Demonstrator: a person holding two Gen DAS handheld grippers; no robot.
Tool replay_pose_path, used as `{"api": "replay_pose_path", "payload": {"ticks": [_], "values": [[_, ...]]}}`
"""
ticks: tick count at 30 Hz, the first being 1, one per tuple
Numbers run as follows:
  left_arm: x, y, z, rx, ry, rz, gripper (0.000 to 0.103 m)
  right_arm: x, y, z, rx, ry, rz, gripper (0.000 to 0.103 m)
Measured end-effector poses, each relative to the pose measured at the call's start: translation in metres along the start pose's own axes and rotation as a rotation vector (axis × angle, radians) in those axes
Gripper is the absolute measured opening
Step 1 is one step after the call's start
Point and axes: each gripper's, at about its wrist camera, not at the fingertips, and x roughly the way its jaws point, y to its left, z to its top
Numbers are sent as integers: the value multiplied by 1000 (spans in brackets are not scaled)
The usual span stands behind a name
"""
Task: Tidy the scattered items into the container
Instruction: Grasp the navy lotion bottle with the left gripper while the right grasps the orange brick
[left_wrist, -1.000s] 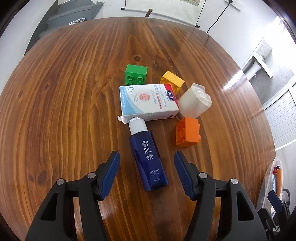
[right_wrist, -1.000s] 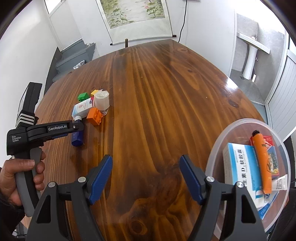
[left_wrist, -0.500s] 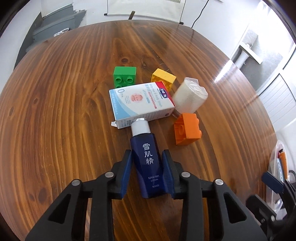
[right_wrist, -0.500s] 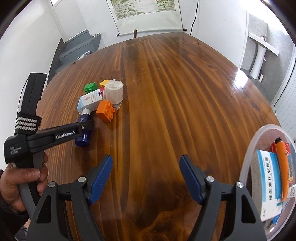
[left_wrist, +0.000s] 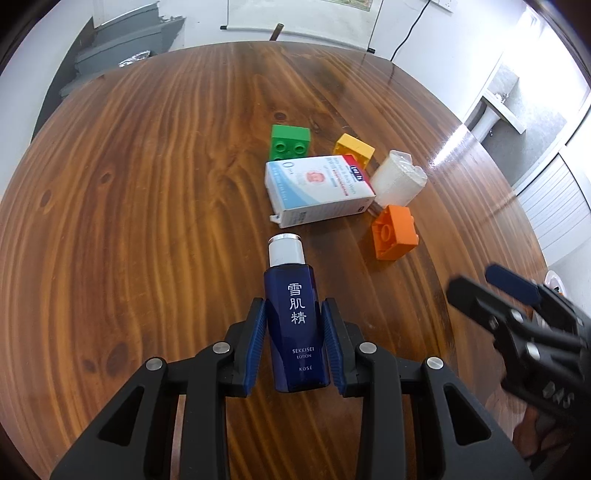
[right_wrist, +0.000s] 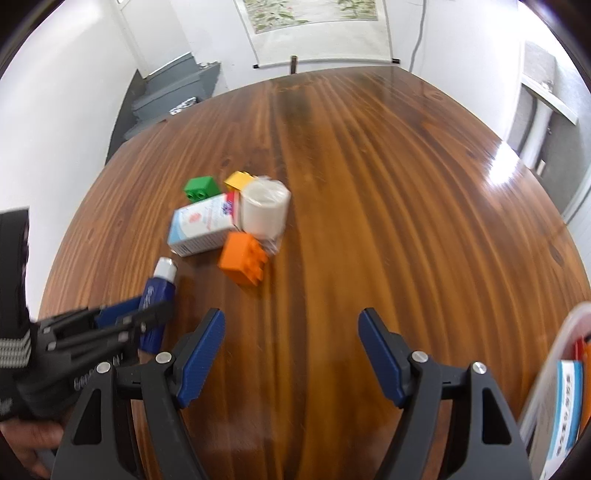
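Already part of the job looks done: the clear container (right_wrist: 554, 373), at the 4 o'clock edge of the right wrist view, holds a blue-and-white box and something orange. The left gripper (left_wrist: 295, 343) is clamped on the flanks of the navy lotion bottle (left_wrist: 293, 325), white cap pointing to 12 o'clock; I cannot tell whether the bottle is clear of the wooden table (left_wrist: 147, 184). Left on the table, at about 1 o'clock from the bottle, is a cluster: white carton (left_wrist: 319, 188), green brick (left_wrist: 289, 141), yellow brick (left_wrist: 354, 148), white wrapped roll (left_wrist: 399, 181) and orange brick (left_wrist: 394, 232). The right gripper (right_wrist: 291, 350) hangs with its jaws spread wide and nothing between them. By my judgement, six items remain to be put away, the bottle first.
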Motion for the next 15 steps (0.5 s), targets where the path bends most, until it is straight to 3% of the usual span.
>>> {"api": "replay_pose_path", "payload": {"ticks": [11,15], "values": [[-23,46,-22,-108,-19,17,33,44,32,33,-80,35,1,78],[-23,62,-26,-154,-18,30,33,57,40,41,-105,47,-13,70]]}}
